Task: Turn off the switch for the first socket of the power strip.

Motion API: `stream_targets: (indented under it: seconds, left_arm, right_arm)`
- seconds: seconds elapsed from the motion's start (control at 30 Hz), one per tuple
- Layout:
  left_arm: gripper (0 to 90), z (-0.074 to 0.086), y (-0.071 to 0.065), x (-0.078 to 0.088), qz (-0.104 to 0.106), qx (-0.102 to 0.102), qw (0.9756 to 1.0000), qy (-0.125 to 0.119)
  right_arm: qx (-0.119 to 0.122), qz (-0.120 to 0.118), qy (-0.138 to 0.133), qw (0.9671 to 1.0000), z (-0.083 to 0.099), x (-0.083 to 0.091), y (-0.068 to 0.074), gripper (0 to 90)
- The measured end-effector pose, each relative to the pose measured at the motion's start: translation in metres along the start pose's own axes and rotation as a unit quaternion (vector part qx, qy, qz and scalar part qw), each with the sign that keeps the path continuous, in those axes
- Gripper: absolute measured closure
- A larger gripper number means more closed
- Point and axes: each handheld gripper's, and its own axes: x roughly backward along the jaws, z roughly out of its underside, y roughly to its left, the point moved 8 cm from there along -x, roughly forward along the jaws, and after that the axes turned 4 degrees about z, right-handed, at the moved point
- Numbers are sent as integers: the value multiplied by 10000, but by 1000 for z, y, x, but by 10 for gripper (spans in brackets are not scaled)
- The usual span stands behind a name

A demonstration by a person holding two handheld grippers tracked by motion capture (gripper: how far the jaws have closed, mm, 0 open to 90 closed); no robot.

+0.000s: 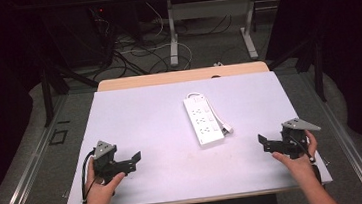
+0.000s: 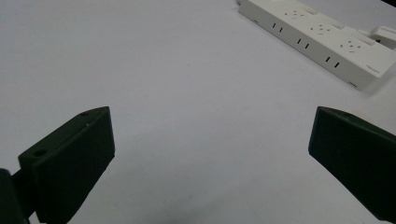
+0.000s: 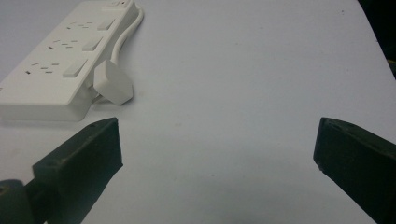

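Observation:
A white power strip (image 1: 203, 119) lies near the middle of the white table top (image 1: 145, 115), its cord and white plug (image 1: 225, 127) folded along its right side. My left gripper (image 1: 135, 161) rests at the front left, held by a hand, jaws wide apart with nothing between them. At the front right my right gripper (image 1: 262, 143) is open too, aimed toward the strip. The left gripper view has the strip (image 2: 322, 39) at the upper right, beyond my open left gripper (image 2: 210, 140). In the right gripper view the strip (image 3: 60, 60) and plug (image 3: 113, 83) lie upper left of the open right gripper (image 3: 217, 144).
A wooden table edge (image 1: 181, 76) runs behind the white top. Beyond it, on the floor, are cables (image 1: 129, 51) and the legs of another desk (image 1: 173, 37). Dark frame struts (image 1: 47, 89) stand at both sides.

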Motion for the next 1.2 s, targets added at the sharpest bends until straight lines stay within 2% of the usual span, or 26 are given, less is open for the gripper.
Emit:
stream_targets:
  seconds: [0.23,0.47,0.77,0.97,1.2]
  left_arm:
    - [2,-1,-1,0,-3,19,10000,-50]
    - [2,-2,-2,3,-33,-13,9999,-100]
    - [3,0,-4,4,-48,-75,9999,-74]
    - [7,2,-2,6,-97,-10,9999,-62]
    - [11,3,-1,8,-141,-12,9999,-53]
  right_arm:
    - [81,60,-23,9999,-2,0,0,5]
    - [-13,32,2,10000,-2,0,1,5]
    - [111,39,-42,9999,-3,4,5,19]
    - [251,72,-51,9996,-5,1,7,64]
    - [316,17,-8,9995,-6,-2,9,72]
